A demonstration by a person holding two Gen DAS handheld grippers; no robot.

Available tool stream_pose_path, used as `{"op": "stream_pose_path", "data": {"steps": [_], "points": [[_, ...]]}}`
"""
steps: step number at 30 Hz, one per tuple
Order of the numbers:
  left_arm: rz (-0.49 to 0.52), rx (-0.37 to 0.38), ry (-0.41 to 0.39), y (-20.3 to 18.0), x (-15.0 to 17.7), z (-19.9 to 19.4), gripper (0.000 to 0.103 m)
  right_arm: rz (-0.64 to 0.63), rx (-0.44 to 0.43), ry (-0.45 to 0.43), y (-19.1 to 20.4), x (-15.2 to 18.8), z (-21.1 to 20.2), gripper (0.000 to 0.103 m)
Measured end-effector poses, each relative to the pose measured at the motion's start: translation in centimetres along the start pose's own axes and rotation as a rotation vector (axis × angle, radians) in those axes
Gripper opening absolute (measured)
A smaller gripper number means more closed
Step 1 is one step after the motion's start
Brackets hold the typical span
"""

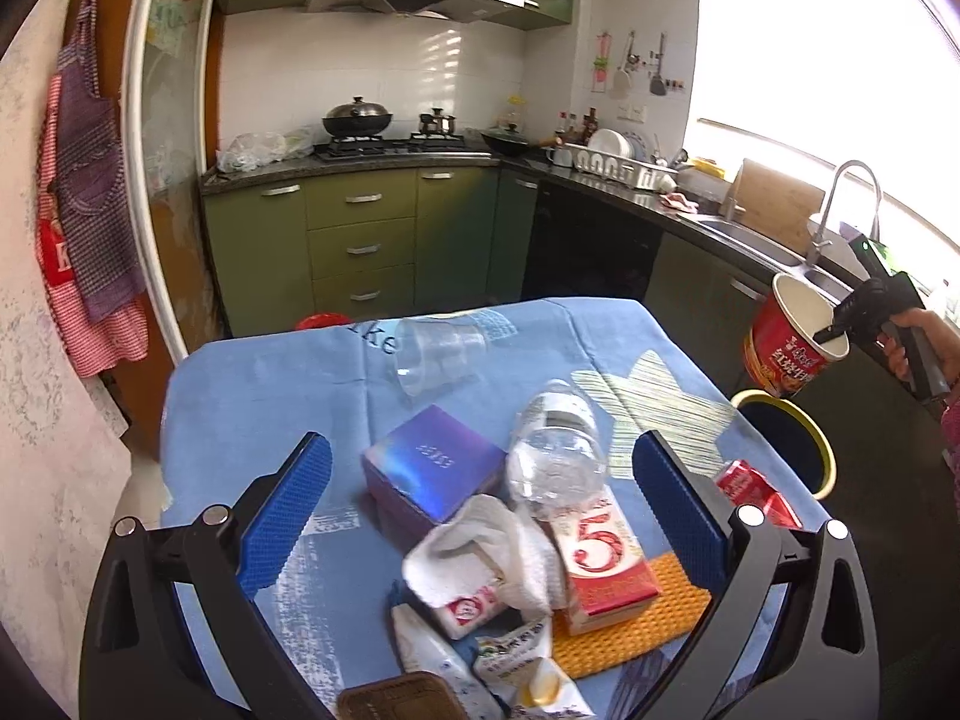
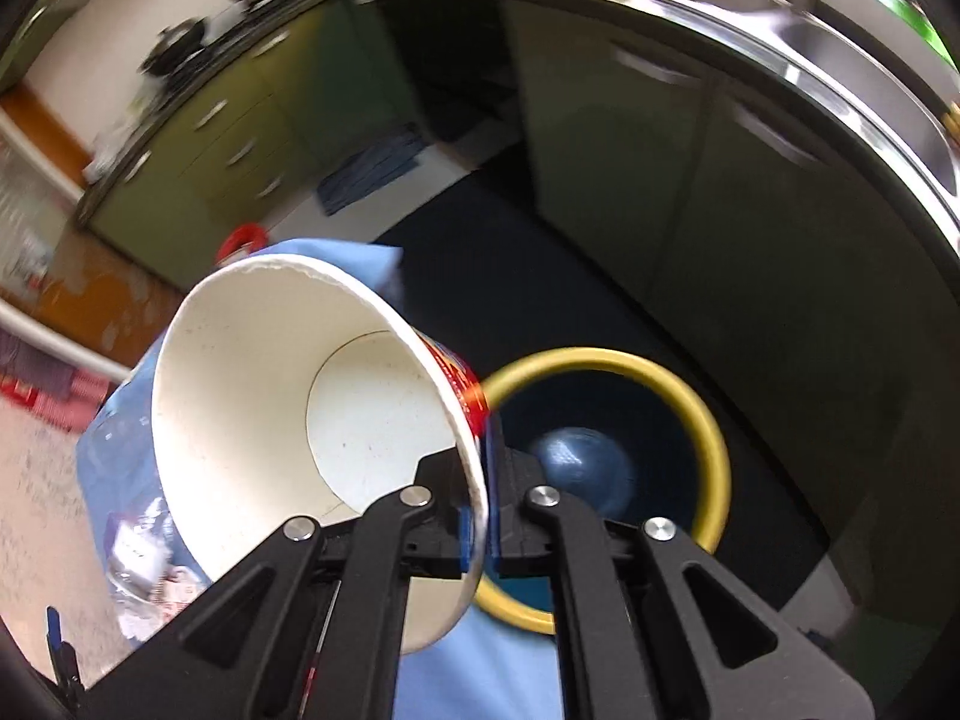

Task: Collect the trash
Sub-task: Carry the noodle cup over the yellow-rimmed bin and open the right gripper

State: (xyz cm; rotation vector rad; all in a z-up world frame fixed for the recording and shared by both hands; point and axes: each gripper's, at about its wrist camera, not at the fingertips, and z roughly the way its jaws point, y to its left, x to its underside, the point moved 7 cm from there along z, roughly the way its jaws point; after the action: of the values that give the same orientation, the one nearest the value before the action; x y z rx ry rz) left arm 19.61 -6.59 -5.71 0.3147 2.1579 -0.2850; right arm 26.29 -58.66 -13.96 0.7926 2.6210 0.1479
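Observation:
My right gripper (image 2: 477, 480) is shut on the rim of an empty red noodle cup (image 2: 270, 396), holding it tilted above the yellow-rimmed trash bin (image 2: 714, 450). The left wrist view shows that cup (image 1: 792, 348) held above the bin (image 1: 822, 450) at the table's right edge. My left gripper (image 1: 480, 480) is open and empty above the trash pile: a purple box (image 1: 432, 468), a crushed clear bottle (image 1: 558, 450), a white tissue (image 1: 486, 558), a red-and-white "5" carton (image 1: 600, 564), a clear plastic cup (image 1: 438, 354) and snack wrappers (image 1: 516, 660).
The trash lies on a table with a blue cloth (image 1: 240, 396). A red packet (image 1: 756, 492) and an orange mat (image 1: 666, 618) lie at its right side. Green kitchen cabinets (image 1: 360, 246), a stove and a sink counter (image 1: 750, 234) stand behind.

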Motion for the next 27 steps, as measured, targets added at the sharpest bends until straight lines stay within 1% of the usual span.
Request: {"op": "stream_pose_path", "data": {"steps": [2, 4, 6, 10, 13, 15, 16, 17, 18, 19, 22, 25, 27], "points": [[0.014, 0.012, 0.006, -1.1, -0.2, 0.1, 0.099, 0.027, 0.036, 0.029, -3.3, 0.5, 1.3, 0.004], [0.030, 0.016, 0.010, -2.3, -0.5, 0.2, 0.099, 0.043, 0.052, 0.065, -5.2, 1.2, 3.3, 0.004], [0.040, 0.029, 0.015, -3.6, -0.7, 0.3, 0.099, 0.058, 0.050, 0.103, -6.9, 1.8, 5.6, 0.004], [0.070, 0.040, 0.040, -5.9, -0.9, 0.8, 0.099, 0.056, 0.058, 0.172, -7.4, 3.3, 10.7, 0.004], [0.095, 0.037, 0.062, -7.2, -1.1, 1.4, 0.099, 0.057, 0.048, 0.213, -7.3, 3.6, 14.0, 0.004], [0.103, 0.037, 0.073, -7.7, -1.3, 1.9, 0.099, 0.045, 0.060, 0.239, -6.9, 3.9, 15.8, 0.008], [0.102, 0.040, 0.081, -7.9, -1.4, 2.2, 0.099, 0.046, 0.073, 0.245, -7.0, 3.9, 16.5, 0.017], [0.101, 0.045, 0.087, -7.6, -1.4, 2.3, 0.099, 0.044, 0.084, 0.239, -7.2, 4.1, 16.7, 0.035], [0.100, 0.049, 0.094, -7.7, -1.5, 2.6, 0.099, 0.041, 0.090, 0.227, -7.4, 4.2, 16.7, 0.040], [0.099, 0.052, 0.105, -7.8, -1.6, 3.0, 0.099, 0.043, 0.087, 0.214, -7.4, 4.1, 16.6, 0.040], [0.104, 0.052, 0.131, -7.8, -1.7, 4.2, 0.099, 0.042, 0.041, 0.185, -6.7, 4.2, 15.3, 0.040], [0.119, 0.069, 0.176, -7.9, -1.8, 5.7, 0.099, 0.026, -0.002, 0.158, -6.6, 4.4, 13.0, 0.041], [0.143, 0.068, 0.222, -8.0, -2.0, 6.9, 0.099, 0.006, -0.025, 0.142, -5.9, 4.7, 11.8, 0.042]]}}
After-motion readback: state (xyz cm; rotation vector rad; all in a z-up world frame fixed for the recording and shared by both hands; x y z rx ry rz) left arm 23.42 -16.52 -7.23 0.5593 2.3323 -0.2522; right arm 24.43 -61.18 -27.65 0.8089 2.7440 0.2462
